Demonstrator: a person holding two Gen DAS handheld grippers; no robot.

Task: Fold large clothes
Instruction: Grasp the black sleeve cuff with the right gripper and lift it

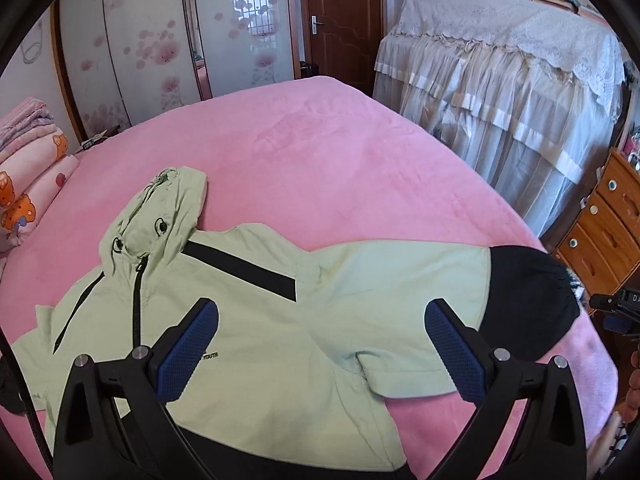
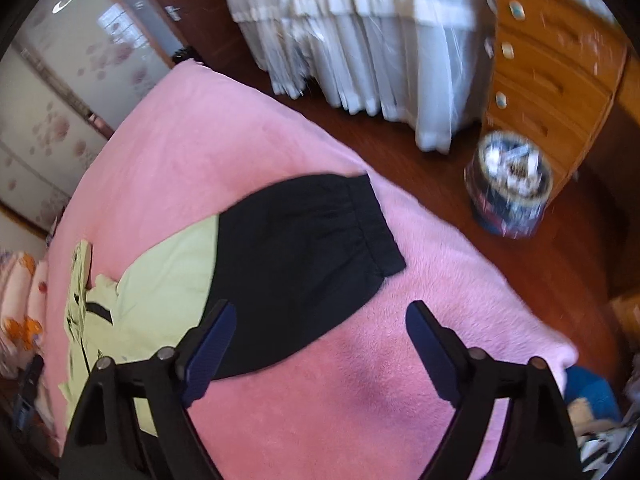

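Observation:
A light green hooded jacket [image 1: 248, 344] with black stripes lies face up on the pink bed [image 1: 320, 152]. Its hood [image 1: 160, 216] points to the far left. One sleeve stretches right and ends in a black cuff part [image 1: 528, 300]. My left gripper [image 1: 320, 320] is open and empty, above the jacket's chest. In the right wrist view the black sleeve end [image 2: 304, 256] lies on the pink bed [image 2: 400, 360]. My right gripper [image 2: 320, 320] is open and empty, just above the sleeve end's near edge.
Folded pink quilts [image 1: 28, 184] are stacked at the bed's left. A lace-covered piece of furniture [image 1: 512, 88] and a wooden drawer chest [image 1: 604, 224] stand to the right. A bin [image 2: 512, 196] stands on the floor by the chest.

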